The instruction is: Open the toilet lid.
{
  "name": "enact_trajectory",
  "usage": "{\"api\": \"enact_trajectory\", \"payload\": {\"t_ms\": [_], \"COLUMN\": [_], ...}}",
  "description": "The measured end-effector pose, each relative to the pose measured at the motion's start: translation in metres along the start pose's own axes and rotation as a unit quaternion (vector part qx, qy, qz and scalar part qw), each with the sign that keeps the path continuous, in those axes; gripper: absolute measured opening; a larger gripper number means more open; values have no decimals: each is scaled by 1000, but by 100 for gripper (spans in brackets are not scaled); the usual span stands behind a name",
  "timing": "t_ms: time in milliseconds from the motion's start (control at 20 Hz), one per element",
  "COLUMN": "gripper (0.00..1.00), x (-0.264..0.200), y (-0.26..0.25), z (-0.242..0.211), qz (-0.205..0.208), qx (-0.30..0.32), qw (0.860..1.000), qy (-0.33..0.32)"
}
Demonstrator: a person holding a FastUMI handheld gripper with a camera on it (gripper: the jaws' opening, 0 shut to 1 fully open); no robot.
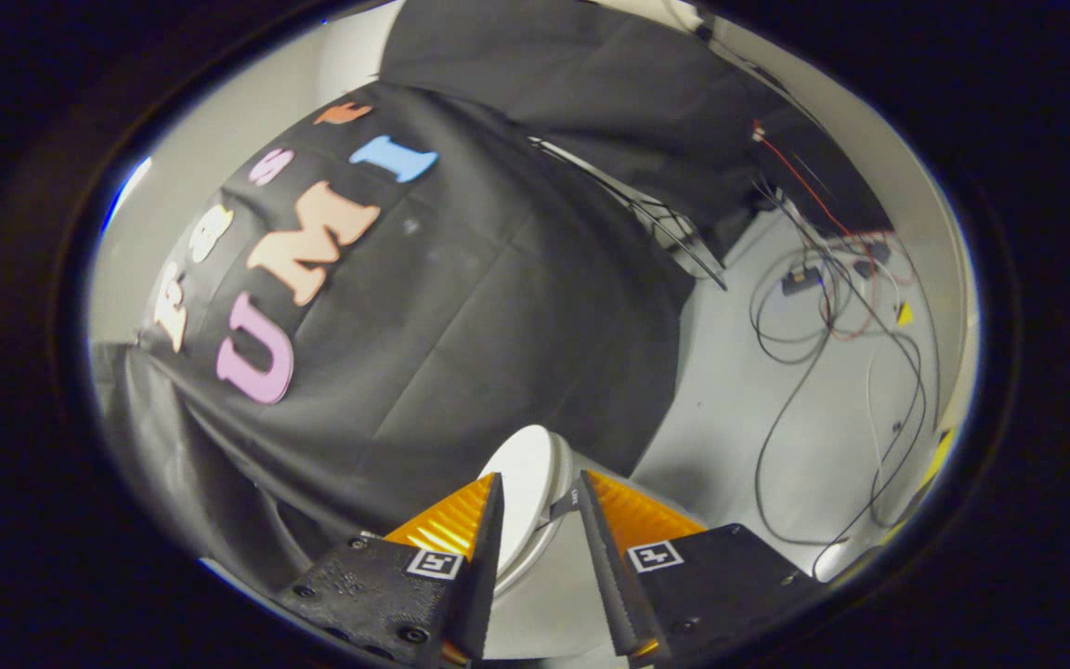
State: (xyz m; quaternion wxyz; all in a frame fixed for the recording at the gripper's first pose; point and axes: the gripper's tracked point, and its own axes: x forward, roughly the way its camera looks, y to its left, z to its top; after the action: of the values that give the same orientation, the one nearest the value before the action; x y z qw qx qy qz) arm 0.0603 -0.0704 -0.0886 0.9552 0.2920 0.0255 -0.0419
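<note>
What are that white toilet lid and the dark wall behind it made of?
The toilet lid, between the open gripper fingers, looks like smooth hard plastic, glossy white with a soft sheen, though ceramic can't be excluded. The wall is matte black cloth: creases and folds show.

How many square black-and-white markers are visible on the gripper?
2. One marker sits on the finger base beside the toilet lid; the other marker sits on the opposite base. The gripper is open. More may be hidden.
</note>
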Motion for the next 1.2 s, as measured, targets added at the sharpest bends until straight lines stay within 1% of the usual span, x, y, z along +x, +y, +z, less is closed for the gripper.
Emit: {"api": "enact_trajectory", "payload": {"t_ms": [100,300,450,650,700,800,900,1000,1050,1200], "gripper": [50,50,50,50,47,30,7,2,0,0], "x": [19,54,86,124,131,146,145,143,141,133], "y": [-11,-29,-35,-24,-26,-25,-27,-26,-23,-3], "z": [-16,-44,-48,-42,-44,-45,-44,-44,-43,-39], "qz": [-5,-1,4,31,30,24,19,16,15,17], "qx": [42,106,155,203,213,226,230,230,220,187], "qw": [999,994,988,978,975,972,971,972,974,981], "qy": [2,18,24,33,47,60,56,53,55,57]}}
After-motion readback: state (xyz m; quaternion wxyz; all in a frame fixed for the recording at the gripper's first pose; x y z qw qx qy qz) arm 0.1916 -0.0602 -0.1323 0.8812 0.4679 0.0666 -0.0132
